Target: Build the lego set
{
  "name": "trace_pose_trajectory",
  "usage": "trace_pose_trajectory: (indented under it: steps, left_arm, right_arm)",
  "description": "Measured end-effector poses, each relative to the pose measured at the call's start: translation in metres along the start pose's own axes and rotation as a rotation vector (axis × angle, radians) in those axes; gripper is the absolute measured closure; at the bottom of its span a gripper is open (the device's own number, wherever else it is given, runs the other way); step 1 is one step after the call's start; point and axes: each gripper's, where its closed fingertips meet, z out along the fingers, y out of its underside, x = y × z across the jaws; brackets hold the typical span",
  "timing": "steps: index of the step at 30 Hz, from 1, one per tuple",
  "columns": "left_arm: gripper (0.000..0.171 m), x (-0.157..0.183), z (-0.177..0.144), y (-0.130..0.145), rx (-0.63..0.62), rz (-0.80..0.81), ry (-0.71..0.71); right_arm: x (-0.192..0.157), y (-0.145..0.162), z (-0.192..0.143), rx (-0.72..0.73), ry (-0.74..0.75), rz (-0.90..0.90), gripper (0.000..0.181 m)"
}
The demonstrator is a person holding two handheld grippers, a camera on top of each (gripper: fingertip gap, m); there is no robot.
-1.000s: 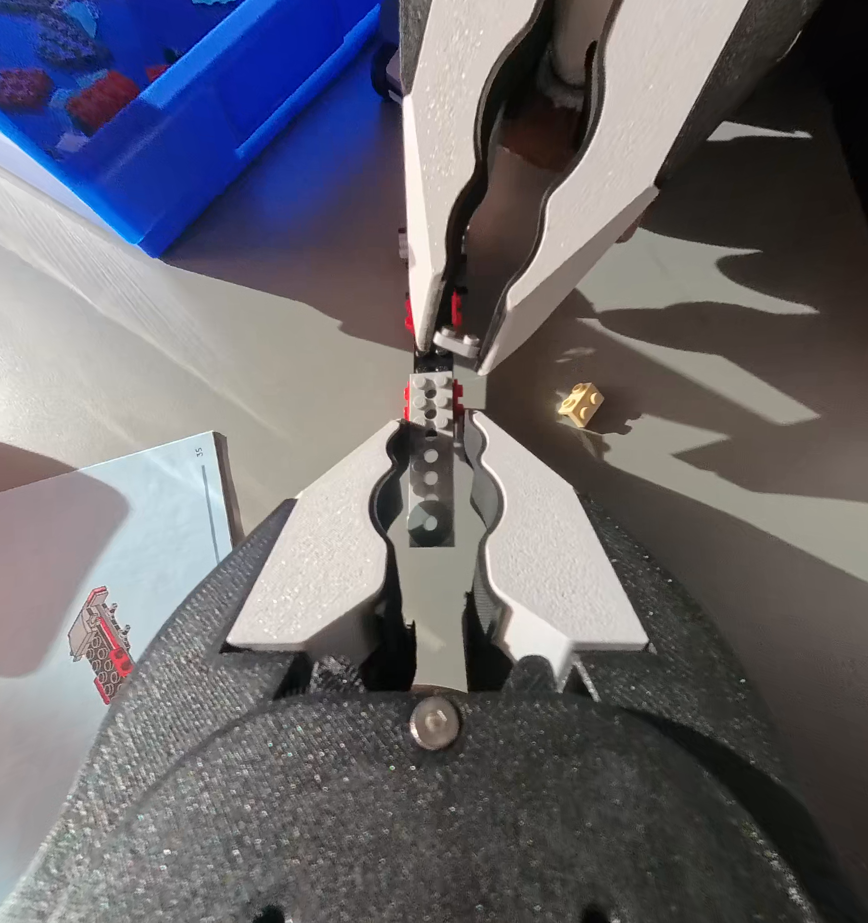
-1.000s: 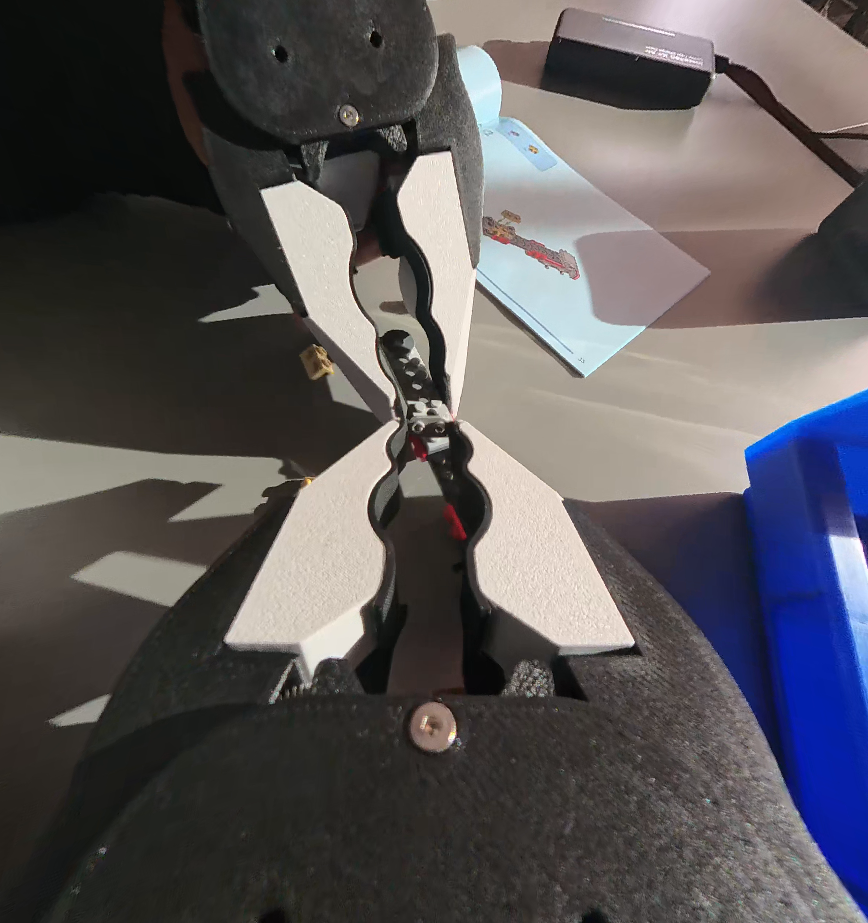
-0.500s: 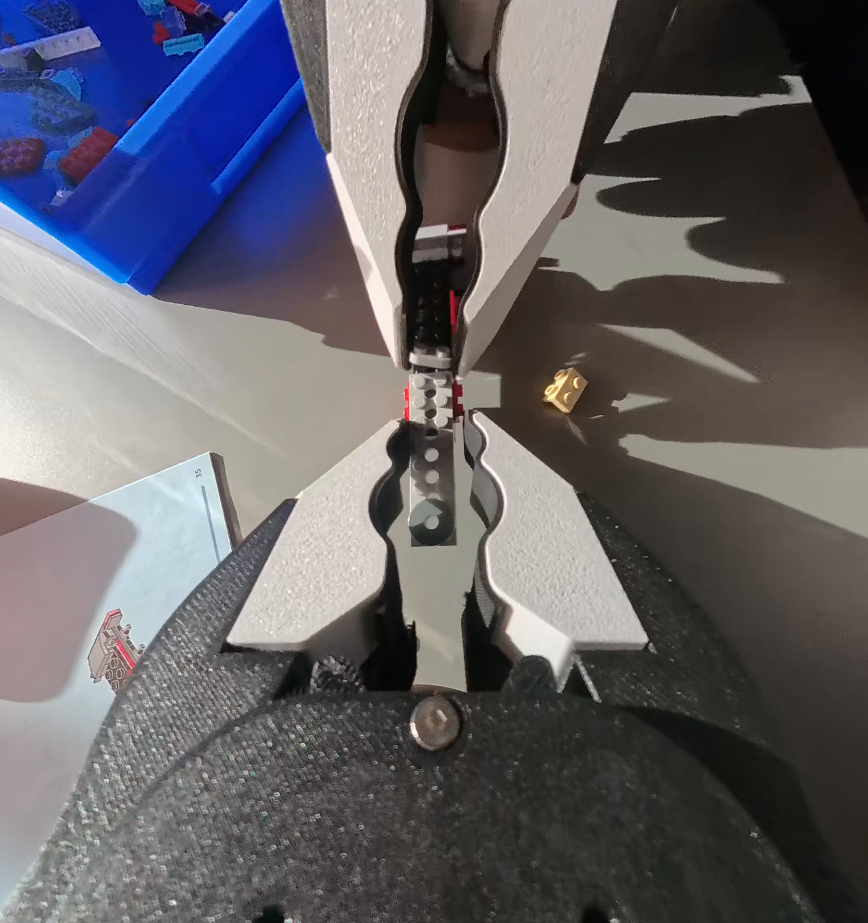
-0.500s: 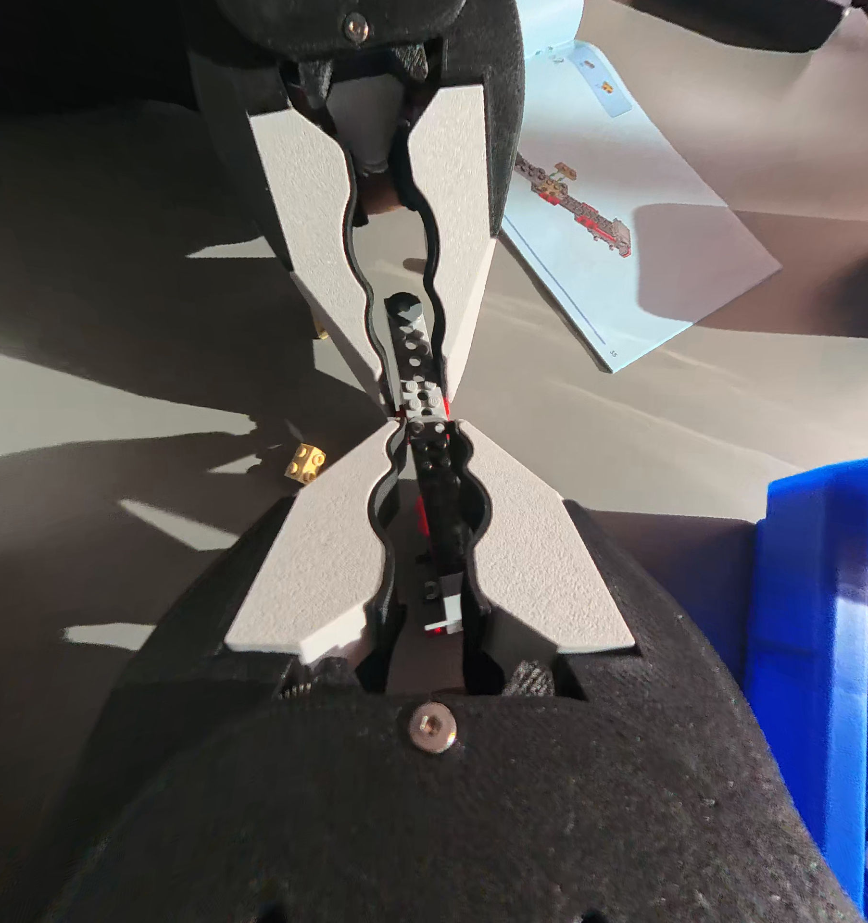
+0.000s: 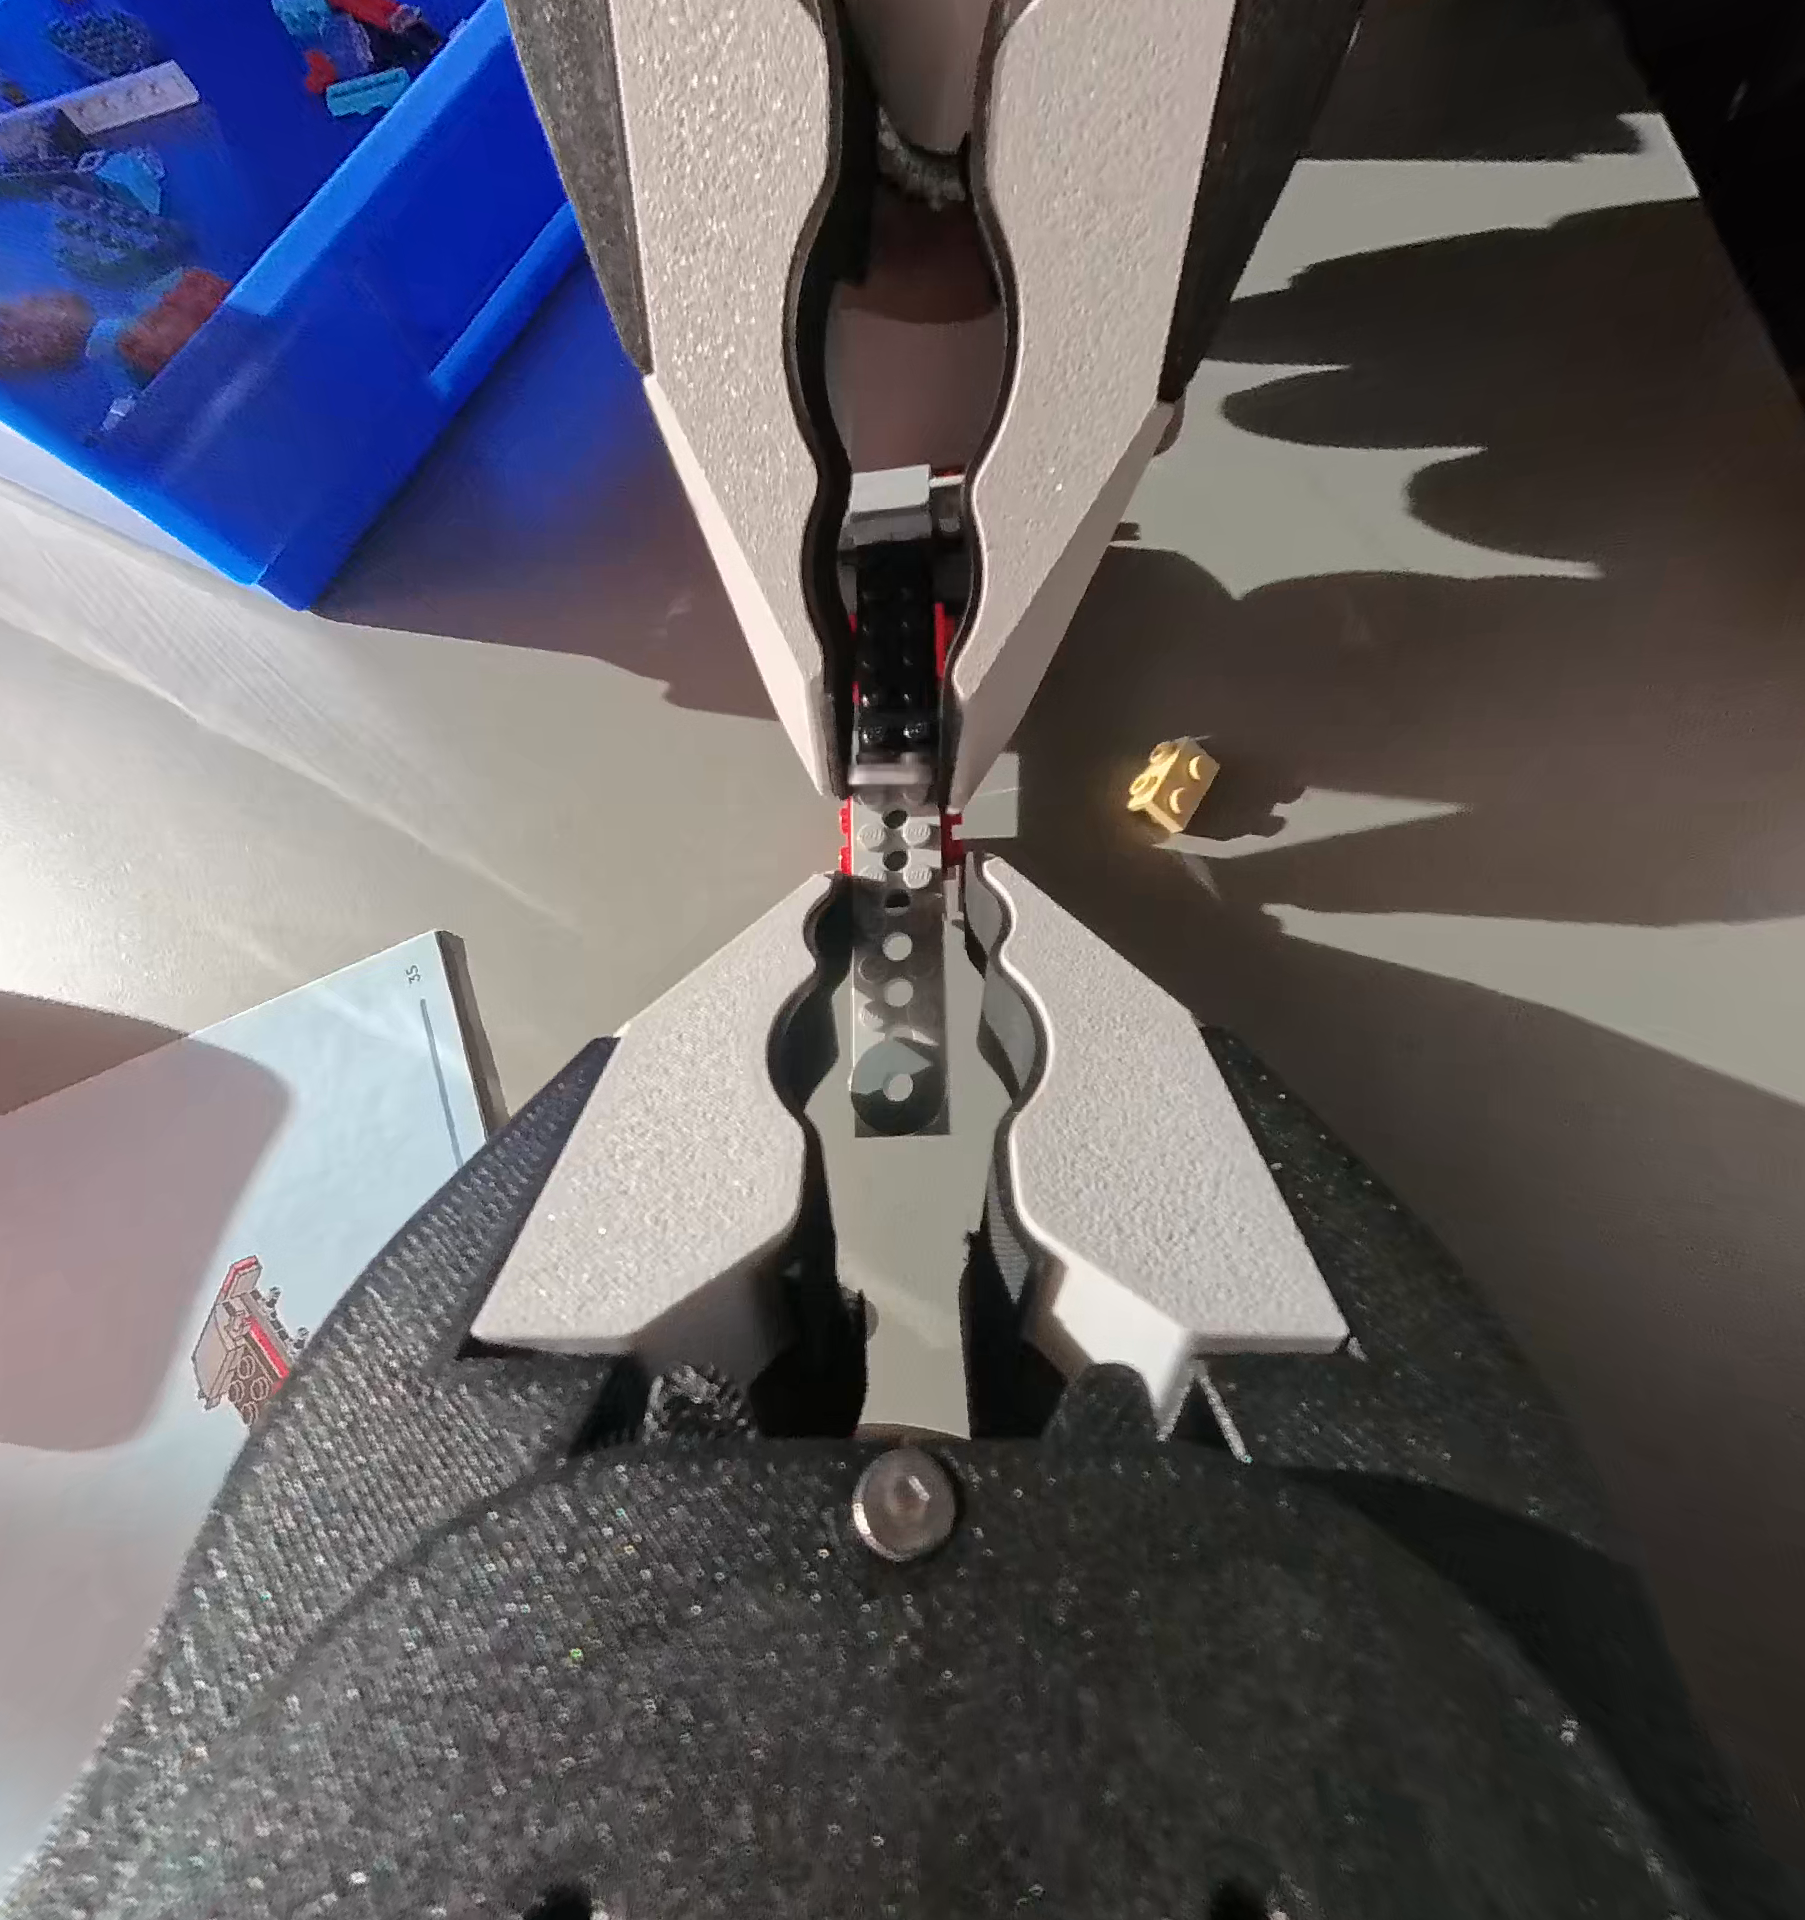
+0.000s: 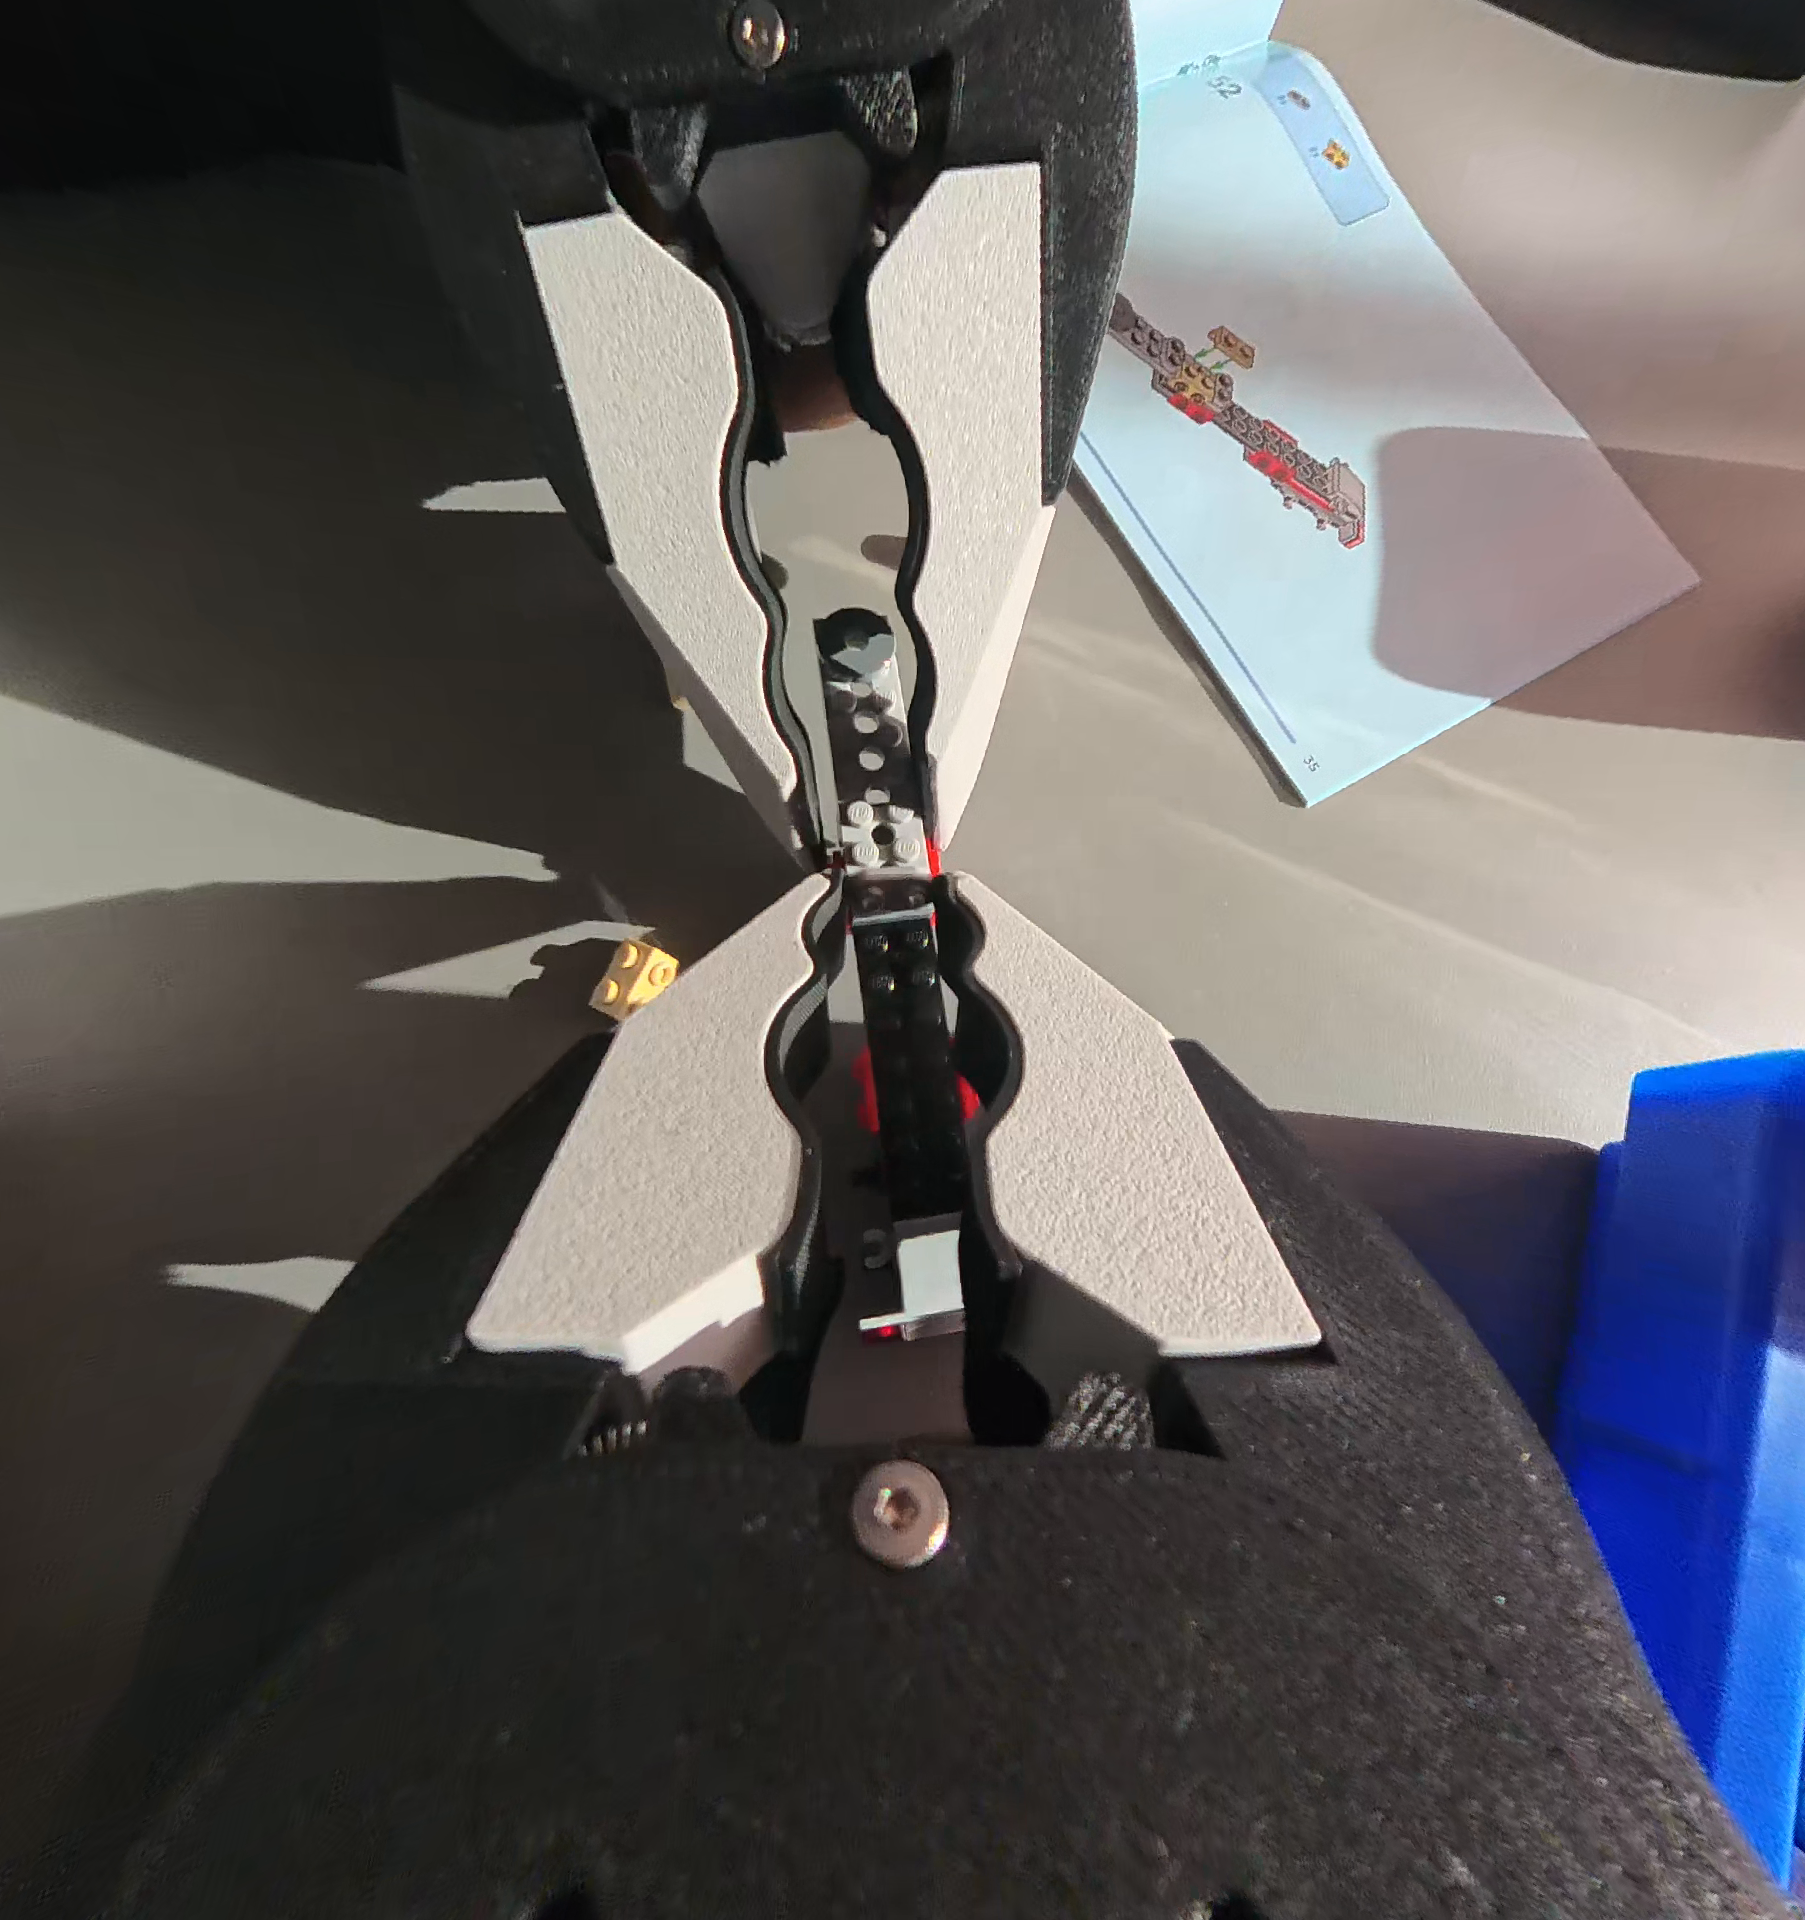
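Grey and black, your lego assembly (image 5: 898,935) runs lengthwise between both sets of fingers: your left gripper (image 5: 896,868) pinches its grey end, your right gripper (image 6: 882,883) its black end, tips almost meeting. Beyond, a tan brick (image 5: 1173,798) lies on the bench (image 5: 358,790).

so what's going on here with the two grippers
A person is building a lego set with two handheld grippers that meet tip to tip. The left gripper is shut on the grey end of a long narrow lego assembly, and the right gripper is shut on its black end. A loose tan brick lies on the table, with the instruction booklet and blue parts bin nearby.
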Motion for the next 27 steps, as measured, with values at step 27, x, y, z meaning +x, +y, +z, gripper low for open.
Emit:
trace_pose_trajectory:
  steps: [27]
  left_arm:
    - [0.149, -0.002, -0.001, -0.003, 0.02, -0.015, 0.008]
  right_arm:
    - [0.002, 0.019, -0.017, 0.003, 0.119, 0.095, 0.161]
